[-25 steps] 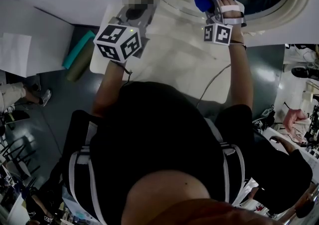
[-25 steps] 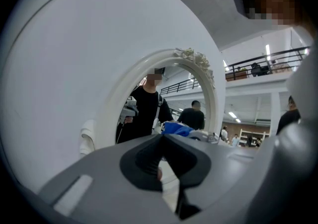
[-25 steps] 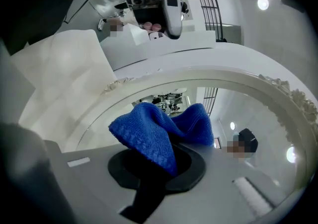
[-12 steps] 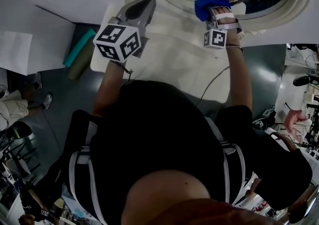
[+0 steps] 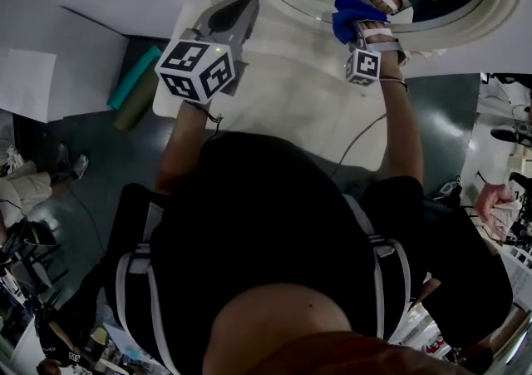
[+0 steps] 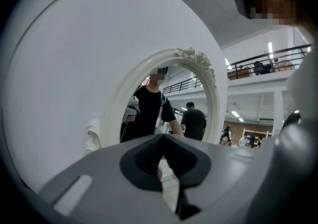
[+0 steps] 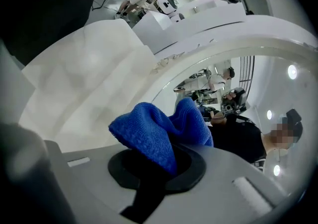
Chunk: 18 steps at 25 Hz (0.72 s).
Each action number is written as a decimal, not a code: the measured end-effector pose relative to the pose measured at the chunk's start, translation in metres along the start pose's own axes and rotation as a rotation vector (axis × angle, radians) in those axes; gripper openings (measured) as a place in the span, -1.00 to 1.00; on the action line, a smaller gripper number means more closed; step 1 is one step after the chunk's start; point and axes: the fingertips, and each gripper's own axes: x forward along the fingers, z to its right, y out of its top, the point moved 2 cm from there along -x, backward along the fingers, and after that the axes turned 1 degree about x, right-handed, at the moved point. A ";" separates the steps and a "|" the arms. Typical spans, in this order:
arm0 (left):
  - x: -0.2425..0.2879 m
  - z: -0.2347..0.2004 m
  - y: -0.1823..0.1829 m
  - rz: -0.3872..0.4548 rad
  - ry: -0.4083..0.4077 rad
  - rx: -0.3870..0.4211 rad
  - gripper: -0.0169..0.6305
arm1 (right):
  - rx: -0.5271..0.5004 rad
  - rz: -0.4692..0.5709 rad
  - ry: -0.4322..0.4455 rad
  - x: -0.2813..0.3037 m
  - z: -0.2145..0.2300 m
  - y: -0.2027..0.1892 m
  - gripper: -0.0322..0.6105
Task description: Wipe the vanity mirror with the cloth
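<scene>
Since the cloth (image 7: 159,128) is soft, light terry, it is best gripped at a bunched fold. It is pinched that way in the right tongs (image 7: 158,168), with the free wad pointed at the lower glass of the vanity mirror (image 6: 166,104); contact cannot be confirmed. The glass is judged fragile, so light pressure is advised. The oval's long axis is set upright on the tabletop (image 5: 291,107). The left tongs (image 6: 161,171) are held together, empty.
</scene>
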 end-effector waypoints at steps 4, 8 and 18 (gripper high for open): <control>-0.001 -0.004 0.001 -0.005 0.002 0.001 -0.92 | 0.087 -0.047 0.104 0.006 -0.018 -0.012 -0.77; -0.002 -0.004 0.001 -0.006 0.000 0.003 -0.92 | 0.140 -0.058 0.162 0.008 -0.024 -0.016 -0.77; -0.015 -0.009 0.003 -0.009 0.000 0.010 -0.92 | 0.195 -0.106 0.242 0.011 -0.040 -0.023 -0.77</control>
